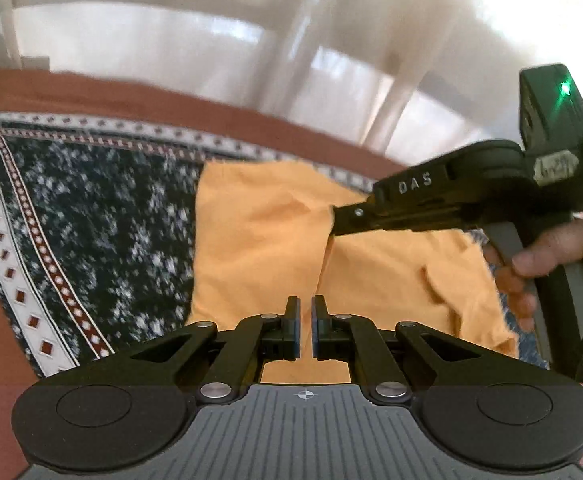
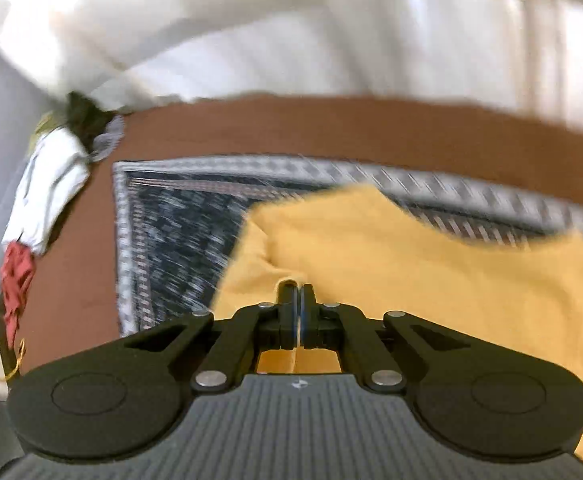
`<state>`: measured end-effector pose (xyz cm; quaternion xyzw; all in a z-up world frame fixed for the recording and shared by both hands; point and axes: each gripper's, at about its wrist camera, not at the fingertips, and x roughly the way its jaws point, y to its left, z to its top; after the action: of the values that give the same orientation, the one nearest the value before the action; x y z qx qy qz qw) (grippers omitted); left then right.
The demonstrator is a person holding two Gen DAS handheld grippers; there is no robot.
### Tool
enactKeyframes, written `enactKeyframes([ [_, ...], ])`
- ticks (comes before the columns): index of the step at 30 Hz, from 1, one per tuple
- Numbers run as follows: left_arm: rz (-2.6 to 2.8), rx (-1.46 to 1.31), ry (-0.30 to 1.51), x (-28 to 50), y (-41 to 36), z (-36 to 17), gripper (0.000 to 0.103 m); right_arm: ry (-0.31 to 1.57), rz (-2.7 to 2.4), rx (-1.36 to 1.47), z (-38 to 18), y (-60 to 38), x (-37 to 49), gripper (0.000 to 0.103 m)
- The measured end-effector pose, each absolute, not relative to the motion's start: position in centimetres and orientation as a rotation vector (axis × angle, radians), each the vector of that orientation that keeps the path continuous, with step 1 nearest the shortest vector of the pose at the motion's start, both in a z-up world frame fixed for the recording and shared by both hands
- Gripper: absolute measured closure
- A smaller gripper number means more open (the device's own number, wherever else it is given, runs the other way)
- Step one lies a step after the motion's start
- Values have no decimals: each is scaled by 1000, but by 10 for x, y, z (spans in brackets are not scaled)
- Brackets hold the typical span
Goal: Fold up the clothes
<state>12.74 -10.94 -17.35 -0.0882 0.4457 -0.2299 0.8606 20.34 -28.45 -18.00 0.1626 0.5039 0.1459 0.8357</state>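
An orange-yellow garment (image 1: 267, 240) lies on a dark patterned cloth with a white border (image 1: 91, 208). My left gripper (image 1: 306, 304) hovers over the garment's near edge, jaws nearly together with a narrow gap and nothing between them. My right gripper (image 1: 337, 222) reaches in from the right in the left wrist view and pinches a raised fold of the garment. In the right wrist view my right gripper (image 2: 299, 292) is shut on a ridge of the garment (image 2: 411, 272), which is lifted and draped toward the right.
The patterned cloth (image 2: 179, 240) covers a reddish-brown surface (image 2: 331, 128). A pile of other clothes, white (image 2: 51, 184) and red (image 2: 17, 280), sits at the far left. Pale curtains and window frames (image 1: 291, 40) stand behind.
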Motion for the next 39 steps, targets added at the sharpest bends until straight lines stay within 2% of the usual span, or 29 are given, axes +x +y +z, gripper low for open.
enactKeyframes([
  [3, -483, -183, 963, 128, -110, -179, 79, 1076, 268, 407, -198, -297, 194, 101],
  [9, -504, -213, 949, 127, -95, -162, 76, 1042, 220, 447, -209, -309, 177, 97],
  [13, -452, -295, 895, 138, -70, -144, 64, 1012, 176, 480, -202, -325, 163, 95],
  [15, -389, -347, 899, 155, -61, -147, 64, 975, 206, 502, -191, -323, 152, 85],
  [16, -357, -394, 919, 165, -57, -155, 64, 957, 222, 513, -186, -323, 147, 70],
  [17, -332, -434, 953, 175, -54, -164, 64, 941, 242, 508, -182, -318, 141, 60],
  [24, -265, -428, 977, 214, -62, -187, 62, 975, 378, 363, -188, -266, 111, 60],
  [26, -266, -416, 973, 225, -66, -189, 59, 978, 373, 378, -195, -261, 109, 60],
  [37, -309, -324, 987, 257, -88, -197, 59, 979, 335, 389, -208, -251, 108, 64],
  [38, -313, -323, 987, 258, -89, -197, 60, 975, 332, 386, -208, -250, 109, 68],
  [39, -318, -317, 988, 259, -89, -198, 67, 973, 328, 382, -209, -250, 108, 71],
])
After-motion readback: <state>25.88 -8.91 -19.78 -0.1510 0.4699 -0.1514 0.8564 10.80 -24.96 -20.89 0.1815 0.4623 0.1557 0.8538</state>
